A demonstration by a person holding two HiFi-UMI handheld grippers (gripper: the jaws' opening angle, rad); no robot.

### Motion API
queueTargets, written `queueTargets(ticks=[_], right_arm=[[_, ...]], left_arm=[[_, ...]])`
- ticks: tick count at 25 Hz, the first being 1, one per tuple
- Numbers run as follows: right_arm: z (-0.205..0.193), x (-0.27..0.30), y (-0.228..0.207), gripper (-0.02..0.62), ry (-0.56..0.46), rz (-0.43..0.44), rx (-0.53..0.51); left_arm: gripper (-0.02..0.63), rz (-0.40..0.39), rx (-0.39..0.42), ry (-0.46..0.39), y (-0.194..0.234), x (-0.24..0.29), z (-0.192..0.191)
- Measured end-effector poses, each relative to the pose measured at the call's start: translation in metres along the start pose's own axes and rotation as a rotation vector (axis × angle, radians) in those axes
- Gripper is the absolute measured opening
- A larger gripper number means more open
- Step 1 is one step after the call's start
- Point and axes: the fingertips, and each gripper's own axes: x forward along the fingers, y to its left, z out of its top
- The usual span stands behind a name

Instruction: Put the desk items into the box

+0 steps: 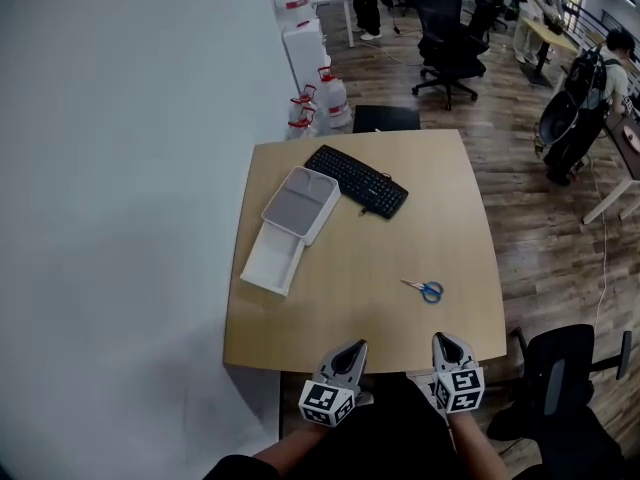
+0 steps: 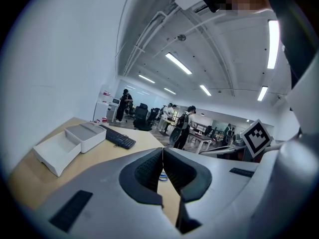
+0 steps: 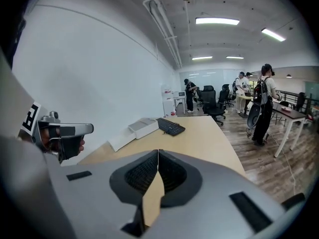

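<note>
Pale wood table point(image 1: 400, 228) — black keyboard point(image 1: 357, 180), white box point(image 1: 272, 261) with grey top, blue-handled scissors point(image 1: 426, 289). Black-and-white square patterns on grey left gripper point(image 1: 350, 351) and right gripper point(image 1: 446, 341). Brown plank floor point(image 1: 540, 248), plain white wall point(image 1: 120, 168) — black office chairs point(image 1: 450, 43).

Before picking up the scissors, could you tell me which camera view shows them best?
The head view: the scissors lie in full on the table, unobstructed. The left gripper view shows only a blue sliver of them behind its jaws; the right gripper view shows none.
</note>
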Motion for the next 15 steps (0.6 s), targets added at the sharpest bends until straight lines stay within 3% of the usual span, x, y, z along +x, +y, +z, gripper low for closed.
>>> queueTargets(ticks=[4, 6, 15], right_arm=[[-0.004, 0.032, -0.027, 0.063, 0.058, 0.032, -0.03], [-0.009, 0.051, -0.04, 0.099, 0.094, 0.046, -0.056], [-0.041, 0.129, -0.09, 0.145, 0.235, 0.133, -0.168]], left_arm=[[0.015, 0.013, 0.011, 0.026, 0.006, 0.031, 0.001], [0.015, 0.028, 0.005, 0.041, 0.011, 0.043, -0.002], [0.015, 0.131, -0.029, 0.057, 0.027, 0.078, -0.007]])
